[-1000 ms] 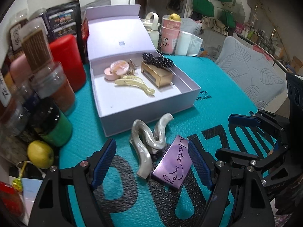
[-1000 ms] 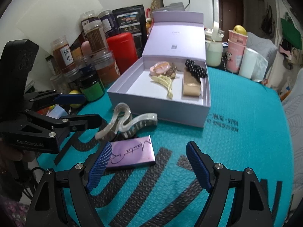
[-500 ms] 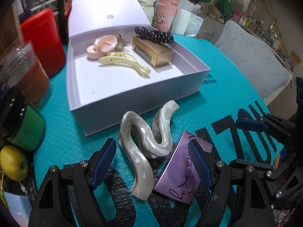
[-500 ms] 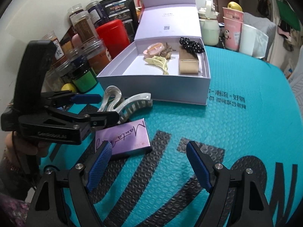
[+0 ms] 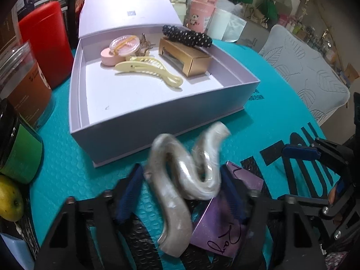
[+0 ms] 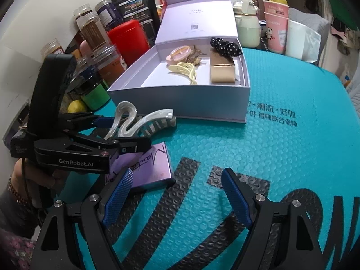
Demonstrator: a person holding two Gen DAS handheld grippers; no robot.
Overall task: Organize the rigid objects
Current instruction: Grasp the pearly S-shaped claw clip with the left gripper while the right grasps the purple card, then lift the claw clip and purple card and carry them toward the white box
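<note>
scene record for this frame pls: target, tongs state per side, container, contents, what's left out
target: pearl wavy hair claw, blurred in the left view
left tongs: closed around the claw; contact unclear
right tongs: open, nothing held, over the teal mat
container: lilac box, lid open
contents: cream claw clip, pink round tin, gold box, black dotted clip
left out: purple card box on the mat beside the claw

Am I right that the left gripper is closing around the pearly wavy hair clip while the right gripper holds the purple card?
Not quite. The left gripper is indeed around the pearly wavy hair clip, but the right gripper holds nothing. The right wrist view shows its jaws wide open above the teal mat, with the purple card lying flat on the mat beside its left finger.
</note>
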